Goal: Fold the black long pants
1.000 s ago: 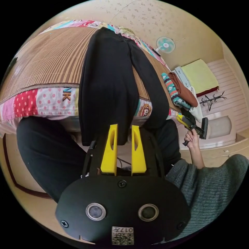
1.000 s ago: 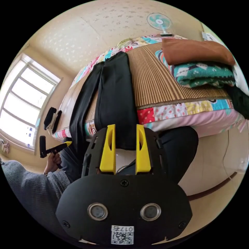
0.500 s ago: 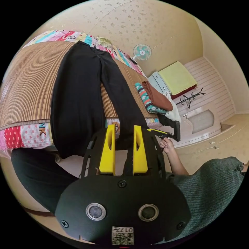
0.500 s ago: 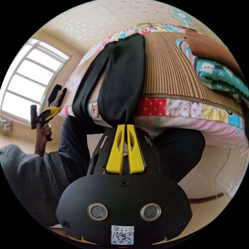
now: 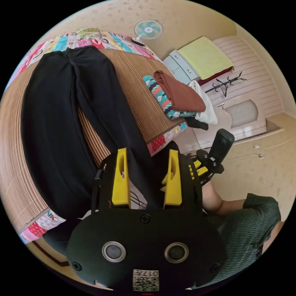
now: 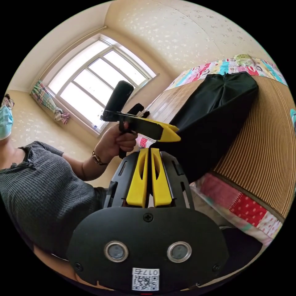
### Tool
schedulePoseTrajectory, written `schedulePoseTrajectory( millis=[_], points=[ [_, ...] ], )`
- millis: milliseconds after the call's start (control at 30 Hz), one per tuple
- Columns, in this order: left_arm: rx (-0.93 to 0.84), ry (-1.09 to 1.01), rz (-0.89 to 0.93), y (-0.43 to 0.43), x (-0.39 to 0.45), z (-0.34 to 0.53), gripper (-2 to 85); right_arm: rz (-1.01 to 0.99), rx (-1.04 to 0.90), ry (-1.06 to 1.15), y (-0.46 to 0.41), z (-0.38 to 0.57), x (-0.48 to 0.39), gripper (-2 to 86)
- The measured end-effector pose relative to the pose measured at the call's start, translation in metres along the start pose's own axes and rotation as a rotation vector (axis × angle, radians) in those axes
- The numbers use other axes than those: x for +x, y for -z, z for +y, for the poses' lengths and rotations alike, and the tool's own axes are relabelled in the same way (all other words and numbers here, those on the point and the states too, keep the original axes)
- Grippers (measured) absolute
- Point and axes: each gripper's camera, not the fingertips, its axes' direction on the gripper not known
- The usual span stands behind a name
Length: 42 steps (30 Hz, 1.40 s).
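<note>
Left tongs (image 5: pixel 146 180), in the left gripper view, stand with yellow jaws wide apart, one trouser leg of the black long pants (image 5: pixel 58 123) running between them without being pressed. Right tongs (image 6: pixel 149 178), in the right gripper view, have their jaws drawn together on the hem edge of a trouser leg (image 6: pixel 212 120), which is lifted off the bed edge. In that same view the left tongs appear just above and beside them, held in the person's hand (image 6: pixel 115 140), their yellow tips touching the same black cloth. The pants lie lengthwise on the striped mat (image 5: pixel 135 89) that covers the bed, waistband toward the far patchwork border (image 5: pixel 92 38), legs reaching the near edge. A stack of folded clothes (image 5: pixel 177 98) rests on the mat's corner, well apart from the pants. A standing fan (image 5: pixel 148 30) stands beyond the bed, a window (image 6: pixel 92 89) behind the person.
</note>
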Motion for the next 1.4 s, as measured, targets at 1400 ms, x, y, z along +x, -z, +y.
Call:
schedulePoseTrajectory(
  millis=[1400],
  points=[
    [0.424,0.422,-0.059,0.158,-0.101,0.235,3.4,0.435,0.129,-0.173,-0.224,-0.444,0.258,5.0]
  ],
)
